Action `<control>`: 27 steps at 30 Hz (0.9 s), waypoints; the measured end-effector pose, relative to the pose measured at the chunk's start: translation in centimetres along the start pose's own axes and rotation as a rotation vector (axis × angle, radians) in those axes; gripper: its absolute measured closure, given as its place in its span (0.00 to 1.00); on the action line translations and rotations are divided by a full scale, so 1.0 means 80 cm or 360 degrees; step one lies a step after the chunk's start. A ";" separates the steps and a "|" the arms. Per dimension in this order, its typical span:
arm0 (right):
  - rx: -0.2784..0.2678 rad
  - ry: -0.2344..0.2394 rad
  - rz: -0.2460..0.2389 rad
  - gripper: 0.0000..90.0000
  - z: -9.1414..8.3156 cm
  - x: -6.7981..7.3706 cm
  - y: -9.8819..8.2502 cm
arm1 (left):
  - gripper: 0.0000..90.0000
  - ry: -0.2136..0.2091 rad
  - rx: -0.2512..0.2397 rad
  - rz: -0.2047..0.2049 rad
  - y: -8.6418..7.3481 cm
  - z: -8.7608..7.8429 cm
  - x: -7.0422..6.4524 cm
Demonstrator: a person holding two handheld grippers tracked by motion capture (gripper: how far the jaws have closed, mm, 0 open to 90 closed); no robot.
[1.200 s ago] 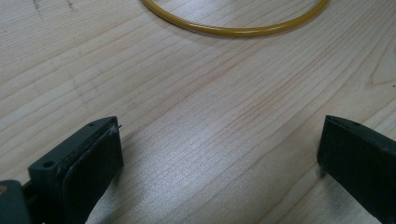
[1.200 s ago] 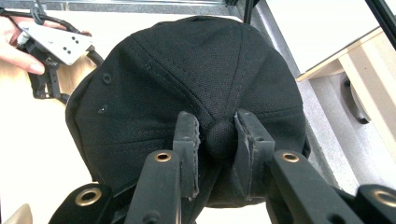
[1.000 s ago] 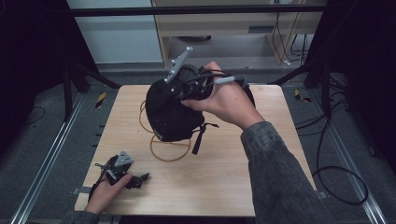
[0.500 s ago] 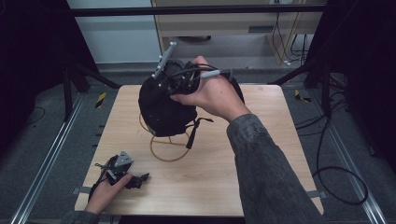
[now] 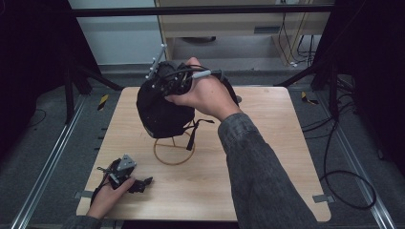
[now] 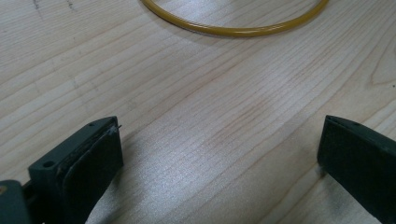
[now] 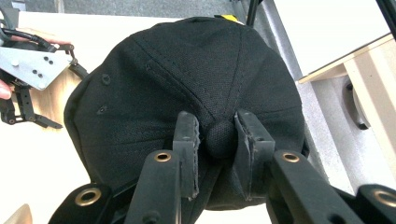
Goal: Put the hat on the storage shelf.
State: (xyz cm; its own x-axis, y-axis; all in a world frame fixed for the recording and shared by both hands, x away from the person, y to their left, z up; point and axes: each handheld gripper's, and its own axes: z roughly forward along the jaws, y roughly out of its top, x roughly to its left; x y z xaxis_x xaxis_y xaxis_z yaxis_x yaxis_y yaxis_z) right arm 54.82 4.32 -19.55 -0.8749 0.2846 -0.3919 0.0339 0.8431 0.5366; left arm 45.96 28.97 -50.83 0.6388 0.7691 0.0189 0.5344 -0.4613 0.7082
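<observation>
right gripper clamps the cap above the ring; left gripper open near the table edge.

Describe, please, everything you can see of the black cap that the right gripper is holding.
The cap is black woven cloth, sewn in panels with stitched seams and small eyelets. The right gripper is shut on the button at its crown. In the high view it hangs lifted off the table, above a yellow wire ring, with a black strap dangling below. Its inside is hidden.
</observation>
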 end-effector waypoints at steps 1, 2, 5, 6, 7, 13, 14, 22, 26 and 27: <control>0.0001 0.0004 -0.0010 0.80 0.003 0.000 0.001 | 0.00 0.0001 0.0000 0.0001 0.000 0.000 0.000; 0.0006 0.0006 -0.0009 0.80 0.006 0.001 0.002 | 0.00 0.0001 0.0000 0.0000 0.000 0.000 0.000; 0.0017 0.0008 -0.0011 0.80 0.013 0.002 0.004 | 0.00 0.0001 0.0000 0.0001 0.000 0.000 0.000; 0.0021 0.0010 -0.0015 0.80 0.016 0.002 0.005 | 0.00 0.0001 0.0000 0.0000 0.000 0.000 0.000; 0.0026 0.0007 -0.0009 0.80 0.018 0.003 0.006 | 0.00 0.0001 0.0000 0.0000 0.000 0.000 0.000; 0.0054 0.0022 -0.0015 0.80 0.037 0.007 0.008 | 0.00 0.0001 0.0000 0.0000 0.000 0.000 0.000; 0.0066 0.0024 -0.0017 0.80 0.041 0.008 0.008 | 0.00 0.0001 0.0000 0.0001 0.000 0.000 0.000; 0.0086 0.0030 0.0009 0.79 0.054 0.010 0.006 | 0.00 0.0002 0.0001 0.0009 0.000 0.000 0.000; 0.0072 0.0032 0.0017 0.79 0.055 0.011 0.005 | 0.00 0.0000 0.0001 0.0011 0.000 0.000 0.000; 0.0070 0.0032 0.0019 0.79 0.055 0.010 0.005 | 0.00 0.0000 0.0001 0.0011 0.000 0.000 0.000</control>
State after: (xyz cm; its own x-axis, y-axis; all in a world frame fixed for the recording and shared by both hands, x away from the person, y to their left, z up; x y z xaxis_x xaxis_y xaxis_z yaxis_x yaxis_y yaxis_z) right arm 56.23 6.88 -22.99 -0.8837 0.2860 -0.3705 0.0651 0.8590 0.5078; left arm 45.96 28.98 -50.82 0.6424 0.7660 0.0237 0.5305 -0.4669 0.7075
